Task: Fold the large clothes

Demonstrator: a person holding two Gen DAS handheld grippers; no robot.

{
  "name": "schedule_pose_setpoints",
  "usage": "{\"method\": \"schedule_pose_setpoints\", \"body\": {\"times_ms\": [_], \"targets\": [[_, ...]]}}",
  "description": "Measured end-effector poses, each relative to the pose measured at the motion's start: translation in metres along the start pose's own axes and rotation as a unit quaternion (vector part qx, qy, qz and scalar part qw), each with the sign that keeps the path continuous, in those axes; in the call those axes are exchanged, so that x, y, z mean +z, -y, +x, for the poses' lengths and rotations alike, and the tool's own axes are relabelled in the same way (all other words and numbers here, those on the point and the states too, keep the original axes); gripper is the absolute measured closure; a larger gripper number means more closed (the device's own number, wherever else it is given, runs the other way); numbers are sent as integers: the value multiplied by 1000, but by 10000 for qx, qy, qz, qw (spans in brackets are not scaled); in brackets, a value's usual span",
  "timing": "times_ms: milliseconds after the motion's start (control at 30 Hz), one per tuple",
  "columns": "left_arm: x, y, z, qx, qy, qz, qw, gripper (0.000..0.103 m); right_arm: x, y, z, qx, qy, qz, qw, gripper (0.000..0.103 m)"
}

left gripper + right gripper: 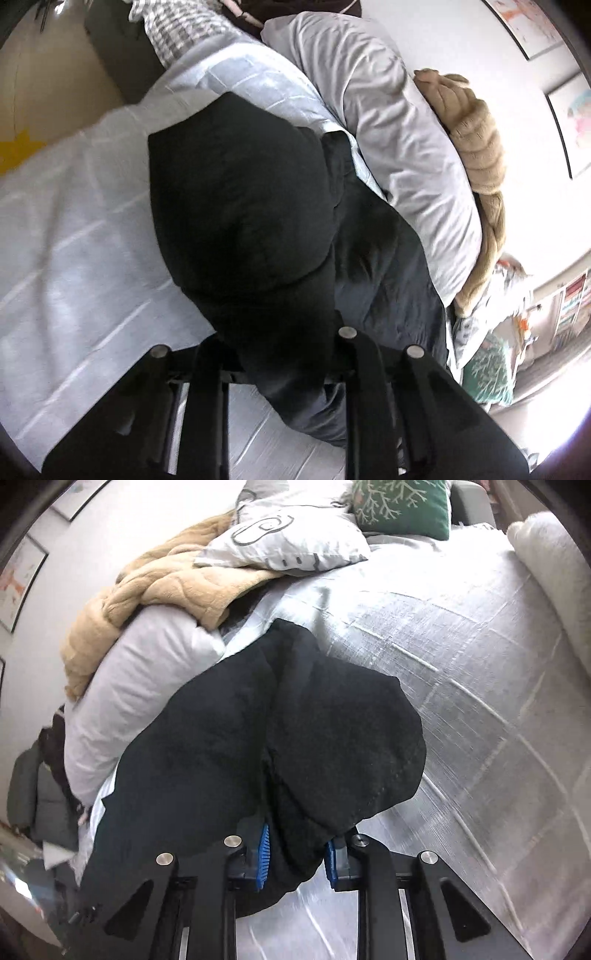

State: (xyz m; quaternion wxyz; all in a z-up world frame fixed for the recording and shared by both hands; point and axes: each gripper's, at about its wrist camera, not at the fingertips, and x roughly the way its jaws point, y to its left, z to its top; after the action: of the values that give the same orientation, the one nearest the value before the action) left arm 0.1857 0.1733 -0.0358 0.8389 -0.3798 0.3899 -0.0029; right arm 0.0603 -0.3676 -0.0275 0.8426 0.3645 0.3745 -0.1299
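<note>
Daylight floods both fisheye views; the white wall [461, 44] blows out to glare, the pale grid-stitched bedspread [461, 657] smears with motion blur, and edges curve into dark vignette.

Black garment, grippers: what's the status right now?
Both jaws clamped on the black garment, left gripper and right gripper. Garment bunched on the grey bedspread. Pillow and tan blanket close beside.
</note>
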Motion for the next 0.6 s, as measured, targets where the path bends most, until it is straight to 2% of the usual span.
{"method": "schedule_pose_setpoints", "body": {"times_ms": [267, 367, 467, 500, 567, 600], "targets": [[-25, -42, -61, 91, -438, 203, 9988, 81, -37, 2, -26, -142, -537, -487, 9973, 79], [-36, -60, -71, 28, -606, 364, 9975, 80, -48, 11, -34, -77, -753, -595, 9954, 77], [-46, -73, -62, 2, -753, 623, 9952, 77, -57, 23, -28, -71, -948, -691, 9931, 72], [-49, -78, -56, 13, -828, 689, 9942, 73, -60, 29, -23, -88, -1008, -703, 9924, 71], [-52, -91, -43, -14, -988, 571, 9935, 61, -65, 40, -7, -86, -1191, -760, 9899, 60], [-54, -102, -36, -38, -1097, 307, 9935, 49, -66, 46, 0, -64, -1269, -709, 9893, 57]]}}
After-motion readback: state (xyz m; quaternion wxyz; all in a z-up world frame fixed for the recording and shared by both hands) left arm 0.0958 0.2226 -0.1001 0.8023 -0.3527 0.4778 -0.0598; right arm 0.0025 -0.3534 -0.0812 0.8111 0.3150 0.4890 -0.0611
